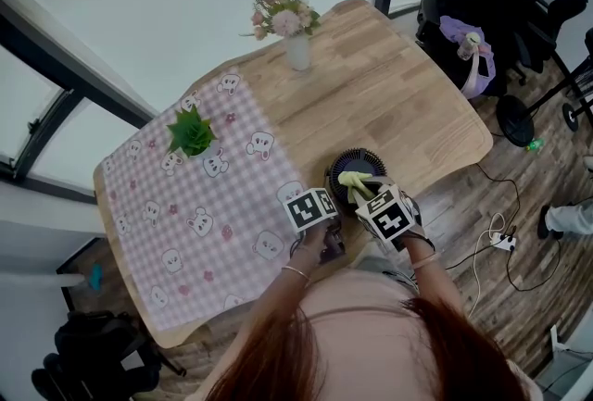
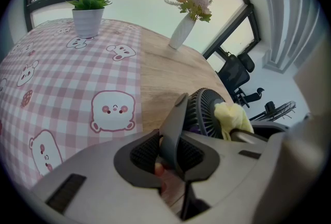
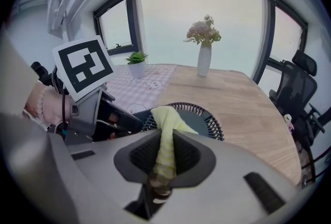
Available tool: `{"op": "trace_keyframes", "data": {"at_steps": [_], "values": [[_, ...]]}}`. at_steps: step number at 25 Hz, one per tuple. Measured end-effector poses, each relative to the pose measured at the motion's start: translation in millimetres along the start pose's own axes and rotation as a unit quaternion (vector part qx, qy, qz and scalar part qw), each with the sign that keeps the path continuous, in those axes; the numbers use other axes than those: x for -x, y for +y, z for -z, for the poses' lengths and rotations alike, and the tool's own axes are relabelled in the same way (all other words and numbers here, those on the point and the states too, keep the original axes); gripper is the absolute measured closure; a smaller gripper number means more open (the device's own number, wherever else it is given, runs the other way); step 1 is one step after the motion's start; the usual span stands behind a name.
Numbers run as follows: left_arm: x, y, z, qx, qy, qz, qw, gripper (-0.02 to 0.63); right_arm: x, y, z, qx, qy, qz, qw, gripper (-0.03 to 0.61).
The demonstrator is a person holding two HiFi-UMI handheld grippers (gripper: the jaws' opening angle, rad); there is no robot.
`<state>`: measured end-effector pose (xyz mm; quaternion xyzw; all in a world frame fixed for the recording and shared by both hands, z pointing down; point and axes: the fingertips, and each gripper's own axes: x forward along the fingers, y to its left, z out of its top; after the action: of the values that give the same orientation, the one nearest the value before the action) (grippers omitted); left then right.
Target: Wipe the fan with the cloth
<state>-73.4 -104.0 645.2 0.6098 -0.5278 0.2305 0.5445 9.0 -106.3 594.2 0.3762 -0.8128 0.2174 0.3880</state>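
Wiping looked under way, none visibly finished: left hand-held gripper [image 2: 173, 151] clamped the fan [image 1: 356, 166] by its grey stand [image 2: 176, 122] at the bench's [image 1: 389, 103] near edge, while right hand-held gripper [image 3: 164, 153] pinched the yellow cloth [image 3: 168, 119] onto the grille.

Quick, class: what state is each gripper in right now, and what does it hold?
Left gripper: closed on the fan's grey stand arm.
Right gripper: closed on the yellow cloth.
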Motion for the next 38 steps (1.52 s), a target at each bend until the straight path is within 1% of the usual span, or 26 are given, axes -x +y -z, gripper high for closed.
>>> {"op": "trace_keyframes", "data": {"at_steps": [5, 16, 28, 31, 38], "values": [[0.9, -1.2, 0.6, -0.001, 0.001, 0.000, 1.0000, 0.541, -3.0, 0.9, -4.4, 0.008, -0.003, -0.005, 1.000, 0.528], [1.7, 0.8, 1.1, 0.000, 0.001, -0.001, 1.0000, 0.541, -7.9, 3.4, -12.9, 0.008, 0.001, -0.017, 1.000, 0.528], [0.9, 0.1, 0.9, -0.001, -0.001, 0.001, 1.0000, 0.541, -17.9, -3.9, -27.4, 0.025, -0.008, -0.018, 0.999, 0.528], [0.6, 0.5, 1.7, -0.001, -0.001, 0.001, 1.0000, 0.541, -18.1, -4.2, -26.1, 0.022, -0.001, -0.020, 1.000, 0.528], [1.1, -0.1, 0.4, 0.003, -0.002, 0.001, 1.0000, 0.541, -20.1, -8.8, -30.4, 0.026, -0.004, -0.018, 1.000, 0.528]]}}
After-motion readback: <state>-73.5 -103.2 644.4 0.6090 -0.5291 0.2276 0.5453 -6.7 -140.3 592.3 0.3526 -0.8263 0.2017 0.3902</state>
